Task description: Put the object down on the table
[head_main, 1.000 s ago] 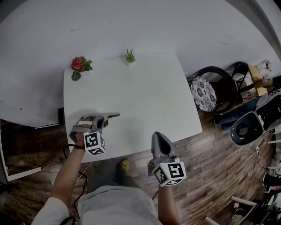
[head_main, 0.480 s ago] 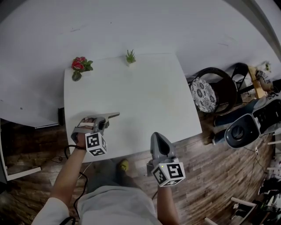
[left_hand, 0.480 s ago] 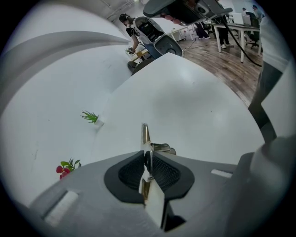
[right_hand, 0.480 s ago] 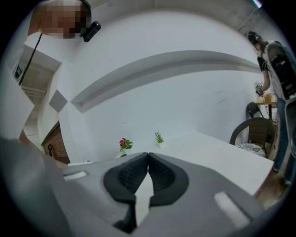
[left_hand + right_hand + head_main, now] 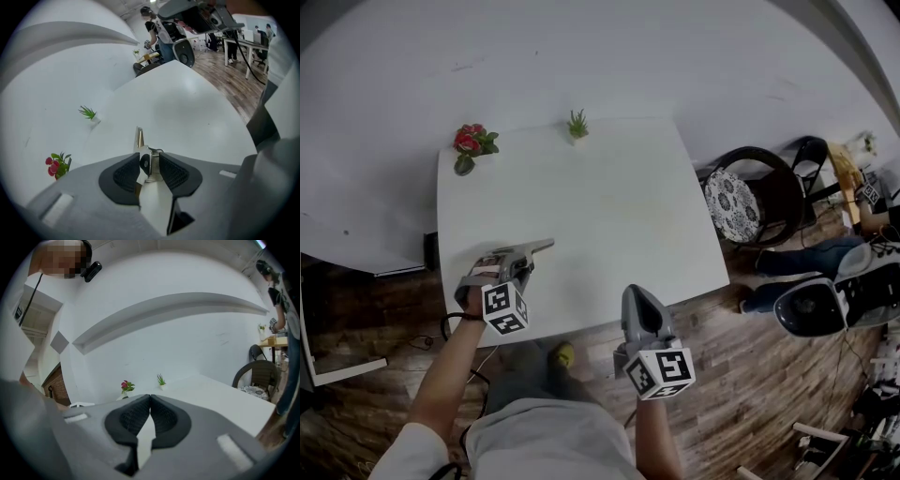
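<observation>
A thin metal tool [image 5: 139, 139] with a pointed tip and a round pivot sits between the pads of my left gripper [image 5: 150, 158]. The jaws have just been opening and now stand apart, with a gap beside the tool, so the pads do not press it. In the head view the tool's tip [image 5: 540, 247] pokes out of the left gripper [image 5: 521, 257] over the near left part of the white table [image 5: 609, 197]. Whether the tool rests on the tabletop I cannot tell. My right gripper [image 5: 150, 397] is shut and empty; it hangs over the table's front edge [image 5: 639, 298].
A red flower pot [image 5: 470, 142] and a small green plant [image 5: 577, 123] stand at the table's far edge. A dark chair with a patterned cushion [image 5: 748, 202] is to the right, with a person and office gear beyond it. Wooden floor lies below the front edge.
My left gripper's jaws have spread apart round the tool, and the hand has rolled a little. The right gripper has kept still. Things at the far right of the room have shifted.
</observation>
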A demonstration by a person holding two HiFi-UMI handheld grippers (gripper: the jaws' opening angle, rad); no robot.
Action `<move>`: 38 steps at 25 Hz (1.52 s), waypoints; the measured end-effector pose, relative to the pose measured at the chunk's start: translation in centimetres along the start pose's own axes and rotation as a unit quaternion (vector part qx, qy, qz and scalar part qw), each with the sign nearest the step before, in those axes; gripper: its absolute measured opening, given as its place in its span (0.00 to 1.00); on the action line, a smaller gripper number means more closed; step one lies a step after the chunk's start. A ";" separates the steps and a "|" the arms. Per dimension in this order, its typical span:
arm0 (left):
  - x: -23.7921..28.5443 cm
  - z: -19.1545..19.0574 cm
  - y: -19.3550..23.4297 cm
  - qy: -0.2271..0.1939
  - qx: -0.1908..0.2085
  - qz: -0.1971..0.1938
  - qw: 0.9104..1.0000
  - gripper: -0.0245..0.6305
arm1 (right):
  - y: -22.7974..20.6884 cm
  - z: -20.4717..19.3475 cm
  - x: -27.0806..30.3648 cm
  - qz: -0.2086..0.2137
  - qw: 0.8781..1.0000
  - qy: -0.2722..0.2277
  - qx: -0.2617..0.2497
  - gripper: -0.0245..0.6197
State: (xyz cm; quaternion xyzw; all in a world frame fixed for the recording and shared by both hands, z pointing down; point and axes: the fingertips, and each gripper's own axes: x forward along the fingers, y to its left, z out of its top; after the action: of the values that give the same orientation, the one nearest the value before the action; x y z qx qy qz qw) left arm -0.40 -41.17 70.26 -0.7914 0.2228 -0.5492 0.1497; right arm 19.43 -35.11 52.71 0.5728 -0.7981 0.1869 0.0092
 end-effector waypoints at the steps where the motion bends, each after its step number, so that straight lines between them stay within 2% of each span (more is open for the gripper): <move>1: -0.2 0.2 0.0 -0.005 -0.014 -0.003 1.000 0.25 | 0.0 0.0 -0.1 0.000 1.000 -0.001 0.000 0.04; 5: -1.0 0.9 0.1 -0.028 -0.069 -0.007 0.997 0.26 | 0.2 0.3 -0.2 0.002 1.000 -0.005 0.000 0.04; 8: -1.7 1.4 0.6 -0.048 -0.120 -0.008 0.992 0.26 | 0.4 0.5 -0.2 0.004 1.000 -0.007 0.000 0.04; 15: -3.8 2.2 1.7 -0.089 -0.241 0.005 0.966 0.26 | 0.8 0.8 -0.8 0.005 1.000 -0.015 0.001 0.04; 19: -5.3 2.4 2.8 -0.109 -0.290 0.030 0.950 0.20 | 0.9 1.0 -1.3 0.005 1.000 -0.021 0.001 0.04; 27: -8.9 3.2 4.7 -0.160 -0.335 0.086 0.925 0.10 | 1.6 1.3 -1.5 0.006 1.000 -0.030 0.002 0.04; 38: -12.4 3.1 6.1 -0.188 -0.360 0.128 0.905 0.05 | 2.3 2.3 -2.1 0.005 0.999 -0.046 0.004 0.04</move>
State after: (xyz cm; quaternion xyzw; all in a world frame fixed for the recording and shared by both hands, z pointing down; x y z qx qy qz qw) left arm -2.38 -40.03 56.26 -0.8448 0.4723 -0.2485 -0.0374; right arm 18.54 -33.31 49.41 0.5765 -0.7999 0.1637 -0.0309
